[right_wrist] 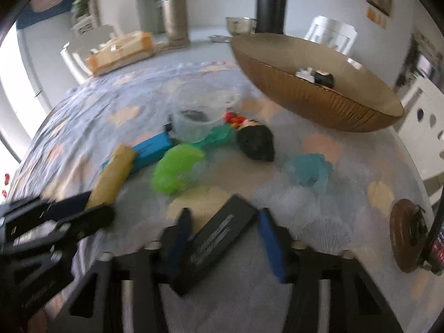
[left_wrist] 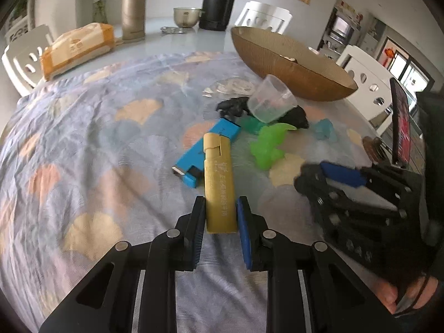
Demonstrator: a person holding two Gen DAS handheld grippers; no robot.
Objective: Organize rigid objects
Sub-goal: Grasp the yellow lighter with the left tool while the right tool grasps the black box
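My left gripper (left_wrist: 220, 208) has its jaws closed around the near end of a long yellow box (left_wrist: 217, 180) that lies on the patterned cloth. My right gripper (right_wrist: 224, 222) is around a flat black box (right_wrist: 219, 238), which lies slanted between the blue pads; the frame is blurred, so contact is unclear. It also shows in the left wrist view (left_wrist: 327, 172). Further off lie a blue box (left_wrist: 205, 149), a green toy (left_wrist: 267, 145), a light blue toy (right_wrist: 309, 170), a black lump (right_wrist: 256, 141) and a tipped clear cup (left_wrist: 270, 102). A wide brown bowl (right_wrist: 305, 94) stands behind them.
A tissue pack (left_wrist: 77, 50), a gold canister (left_wrist: 133, 11), a tall black cylinder (left_wrist: 219, 0) and a metal bowl (left_wrist: 186, 16) stand at the table's far side. White chairs ring the table. A brown disc (right_wrist: 406, 233) lies at the right edge.
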